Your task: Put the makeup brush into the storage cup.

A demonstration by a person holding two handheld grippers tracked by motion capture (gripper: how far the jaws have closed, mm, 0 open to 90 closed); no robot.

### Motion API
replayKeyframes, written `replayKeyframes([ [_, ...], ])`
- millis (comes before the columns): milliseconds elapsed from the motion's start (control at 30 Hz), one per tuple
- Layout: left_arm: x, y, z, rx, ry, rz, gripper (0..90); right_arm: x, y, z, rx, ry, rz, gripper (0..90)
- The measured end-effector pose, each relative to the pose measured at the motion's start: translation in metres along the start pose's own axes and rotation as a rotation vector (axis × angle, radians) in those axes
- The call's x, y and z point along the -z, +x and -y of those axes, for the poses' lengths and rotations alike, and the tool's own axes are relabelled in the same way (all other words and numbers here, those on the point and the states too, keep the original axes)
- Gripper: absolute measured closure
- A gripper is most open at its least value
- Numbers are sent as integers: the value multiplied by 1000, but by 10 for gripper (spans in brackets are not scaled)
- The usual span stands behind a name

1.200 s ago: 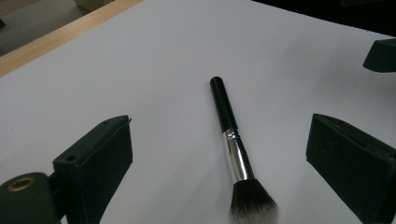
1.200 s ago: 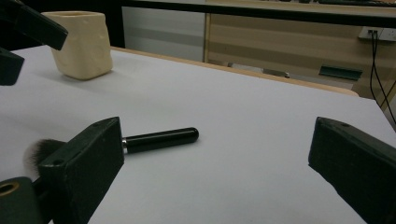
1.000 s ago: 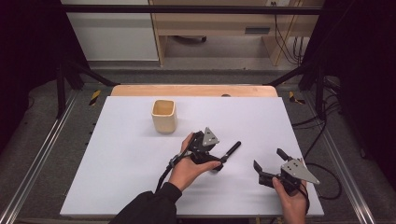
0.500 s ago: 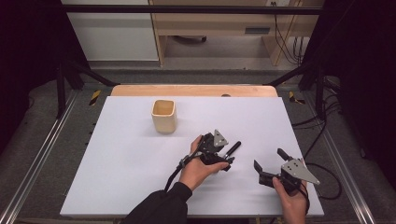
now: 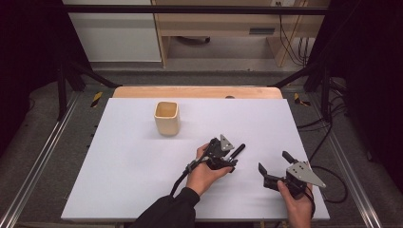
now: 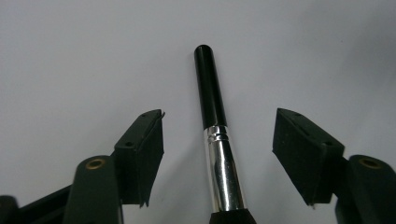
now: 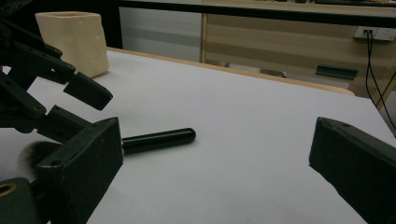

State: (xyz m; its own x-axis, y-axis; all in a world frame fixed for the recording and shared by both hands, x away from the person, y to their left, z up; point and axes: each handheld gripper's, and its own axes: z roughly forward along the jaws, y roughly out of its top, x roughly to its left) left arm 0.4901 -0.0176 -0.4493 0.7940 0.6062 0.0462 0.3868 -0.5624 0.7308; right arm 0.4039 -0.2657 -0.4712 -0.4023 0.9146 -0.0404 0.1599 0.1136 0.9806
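Observation:
A makeup brush (image 5: 238, 150) with a black handle and silver ferrule (image 6: 220, 158) lies on the white table (image 5: 119, 166). My left gripper (image 5: 231, 157) is open and straddles the brush, one jaw on each side of the ferrule, neither touching it (image 6: 217, 133). The brush's bristle end is hidden under this gripper. The handle (image 7: 159, 139) points away from it. My right gripper (image 5: 275, 164) is open with nothing between its jaws, low over the table to the right of the brush (image 7: 217, 140).
A cream square cup (image 5: 167, 118) stands upright toward the back left of the table (image 7: 72, 39). A wooden strip (image 5: 197, 91) runs along the far edge. Black cables (image 5: 330, 178) trail off the table's right side.
My left gripper has shifted a little to the right along the brush and now brackets its ferrule. The brush and the right gripper have stayed put.

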Motion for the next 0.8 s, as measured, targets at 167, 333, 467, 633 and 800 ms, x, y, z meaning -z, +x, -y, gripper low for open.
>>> replayKeyframes([
  [167,-5,0,1,16,21,11,411,0,0,0,0,-2,-2,31],
  [333,-6,0,3,22,42,15,463,0,0,0,-1,0,-4,31],
  [467,-9,1,6,41,54,10,494,-1,1,0,-1,3,-5,31],
  [633,-13,1,10,70,59,29,515,-1,1,0,-4,5,-6,31],
  [800,-14,2,11,74,68,27,565,-1,1,0,-4,6,-7,31],
])
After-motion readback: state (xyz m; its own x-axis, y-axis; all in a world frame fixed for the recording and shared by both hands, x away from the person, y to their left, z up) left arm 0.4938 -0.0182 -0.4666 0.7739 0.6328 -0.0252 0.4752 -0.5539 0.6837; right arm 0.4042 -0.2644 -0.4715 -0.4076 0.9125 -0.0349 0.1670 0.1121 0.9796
